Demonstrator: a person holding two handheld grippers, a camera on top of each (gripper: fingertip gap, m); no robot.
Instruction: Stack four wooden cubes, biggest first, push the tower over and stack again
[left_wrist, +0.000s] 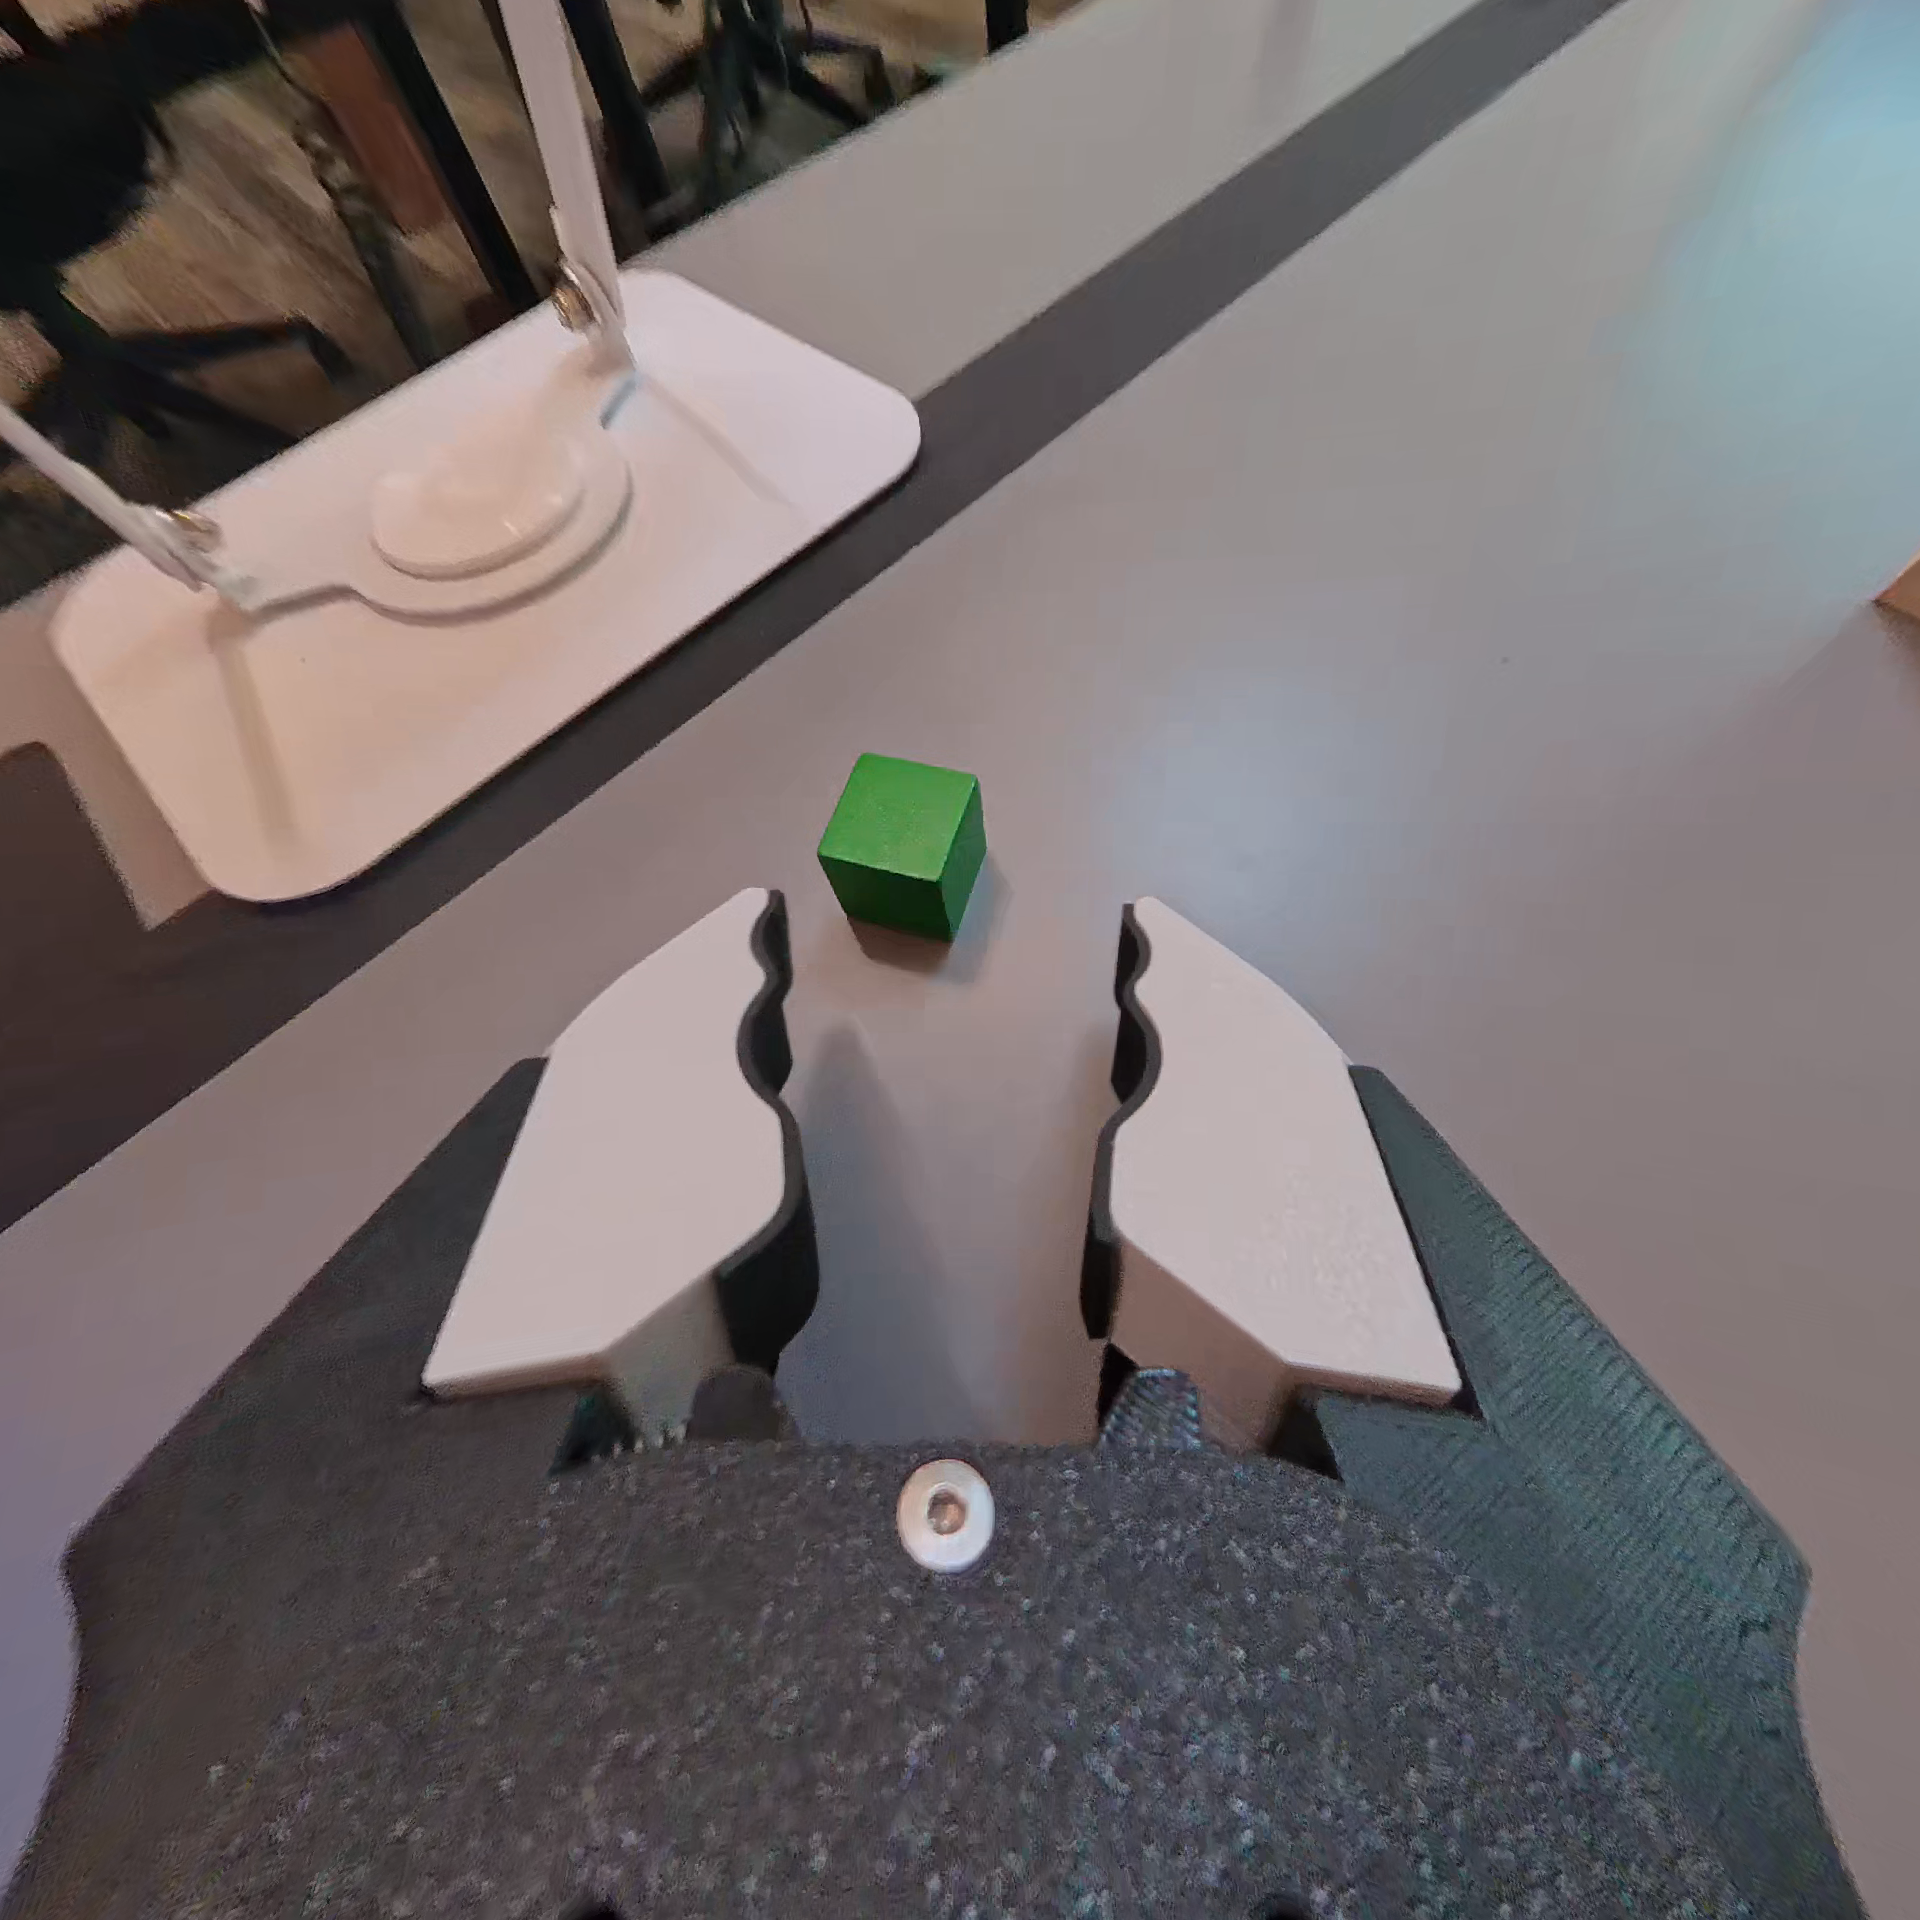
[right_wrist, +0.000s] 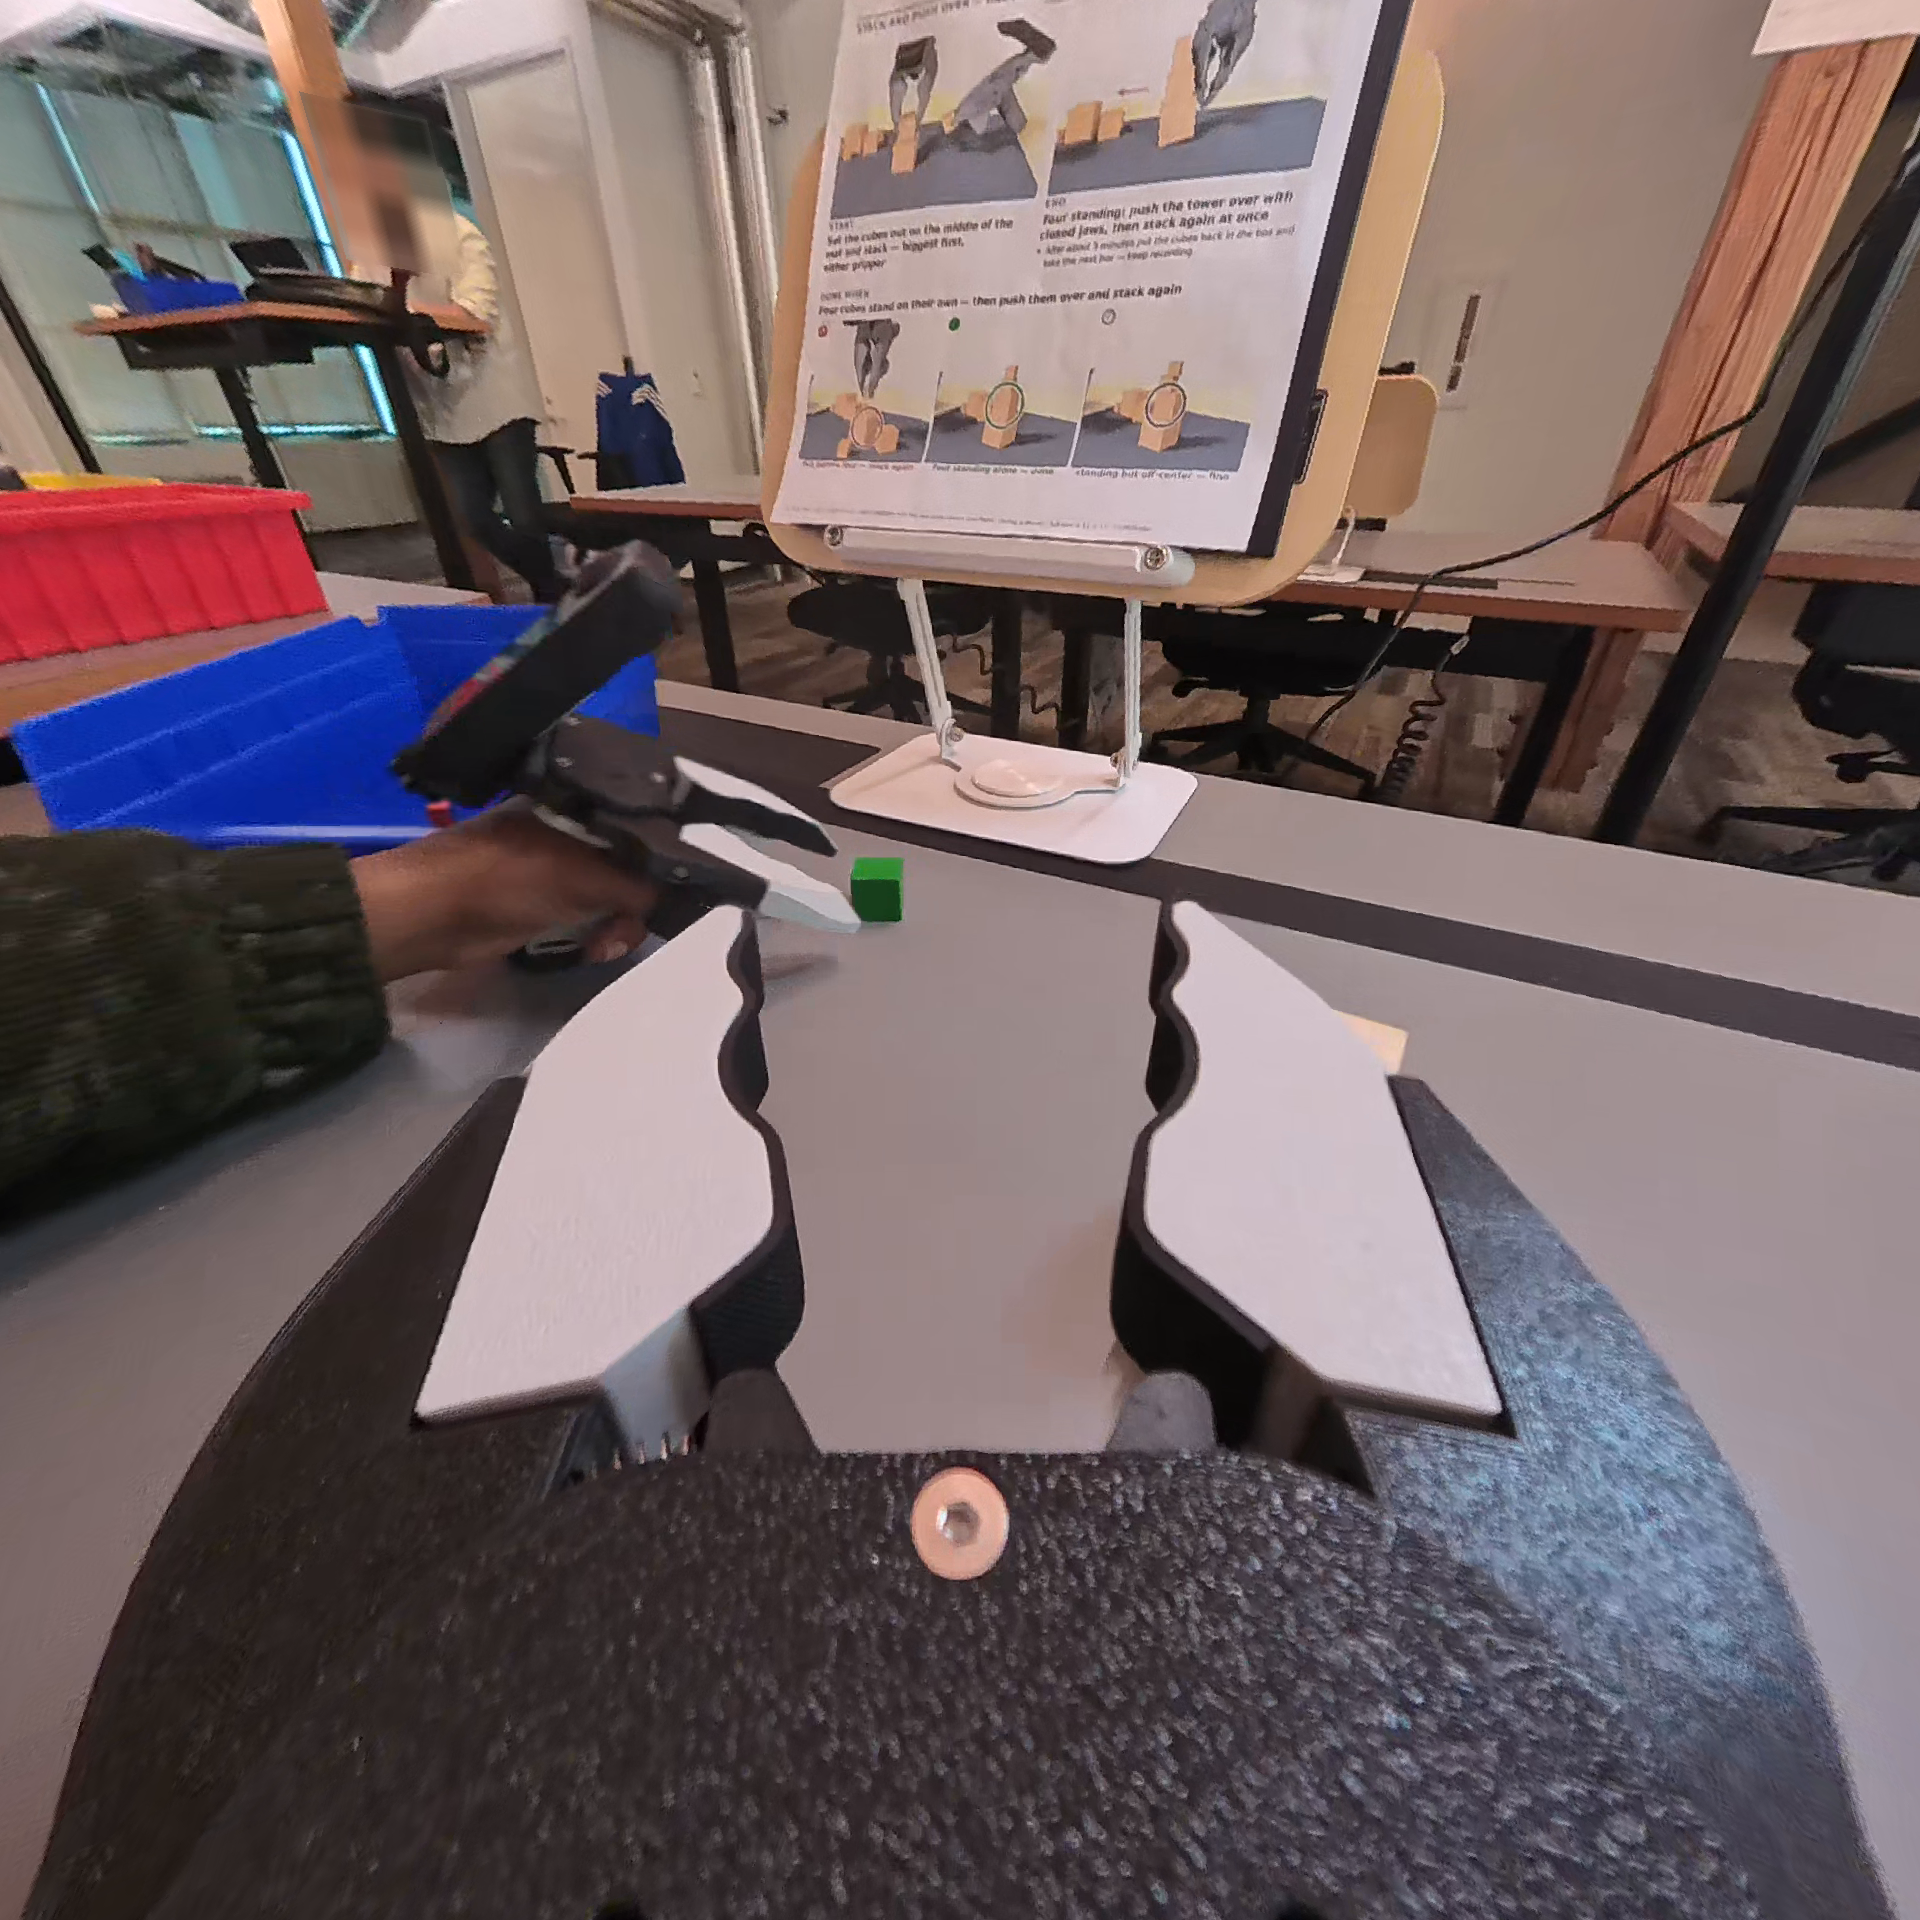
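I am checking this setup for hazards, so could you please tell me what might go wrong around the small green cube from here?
1. The small green cube stands just beyond the open left gripper, nearer its left finger; an off-centre approach might nudge it aside.
2. The cube sits turned relative to the fingers, so closing pads could twist it.
3. The white stand base lies close behind; a pushed cube might slide toward it.

1 green cube (left_wrist: 902, 847), 2 grippers, left (left_wrist: 951, 914) and right (right_wrist: 956, 925), 1 white stand (right_wrist: 1013, 795) with 1 sheet (right_wrist: 1081, 260), 1 blue bin (right_wrist: 260, 717), 1 red bin (right_wrist: 145, 566).
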